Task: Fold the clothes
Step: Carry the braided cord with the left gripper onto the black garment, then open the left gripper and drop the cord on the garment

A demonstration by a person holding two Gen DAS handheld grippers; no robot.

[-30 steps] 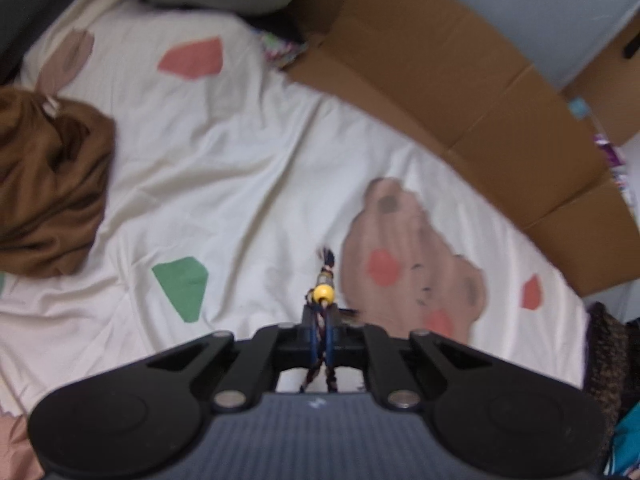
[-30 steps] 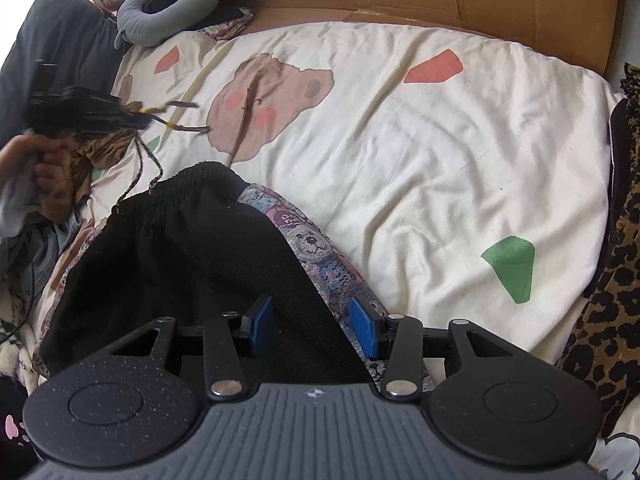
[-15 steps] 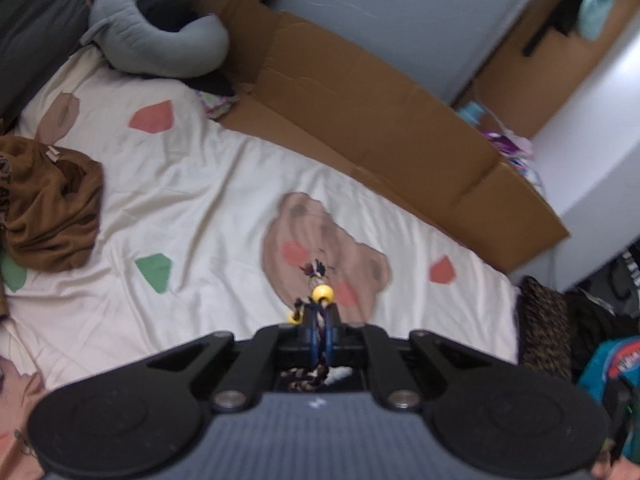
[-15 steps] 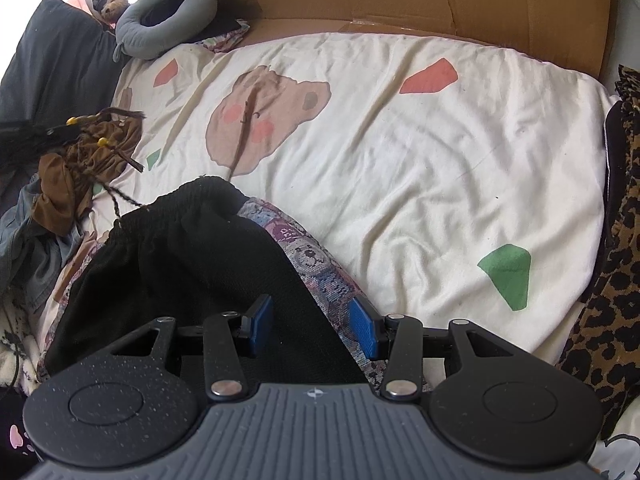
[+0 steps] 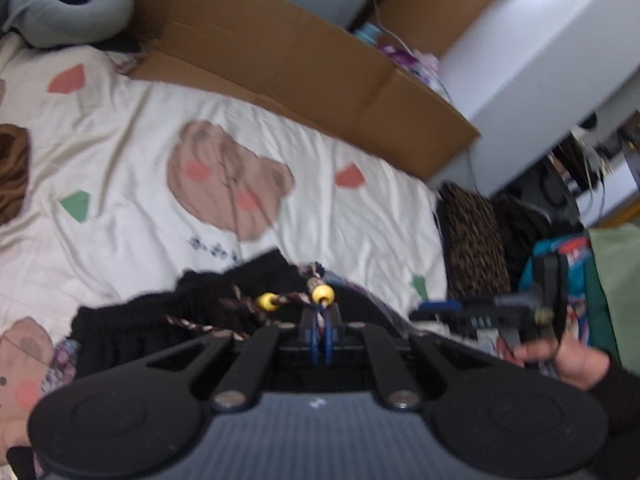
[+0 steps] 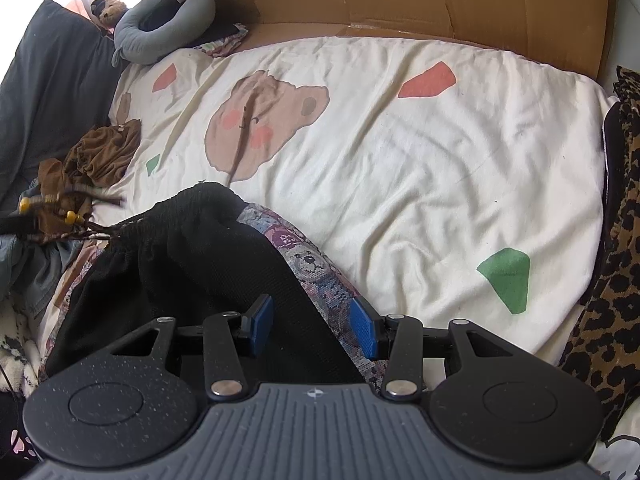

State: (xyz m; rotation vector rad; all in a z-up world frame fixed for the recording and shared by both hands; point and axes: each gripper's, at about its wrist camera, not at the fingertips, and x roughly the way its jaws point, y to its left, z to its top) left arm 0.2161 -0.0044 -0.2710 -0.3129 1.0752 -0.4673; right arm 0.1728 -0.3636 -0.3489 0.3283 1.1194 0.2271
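A braided, yellow-beaded cord (image 5: pixel 280 301) was pinched in the closed left gripper (image 5: pixel 320 330). Black ribbed-waist shorts (image 6: pixel 208 256) lay rumpled on the bed (image 6: pixel 420 168), under the half-open right gripper (image 6: pixel 312 326).

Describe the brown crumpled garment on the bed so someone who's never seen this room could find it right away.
Start at the cream bedsheet with the big bear face print. Look left of the bear, toward the dark pillow: the brown garment lies bunched in a heap there. It is the only plain brown cloth; the black garment nearby has a drawstring waistband.
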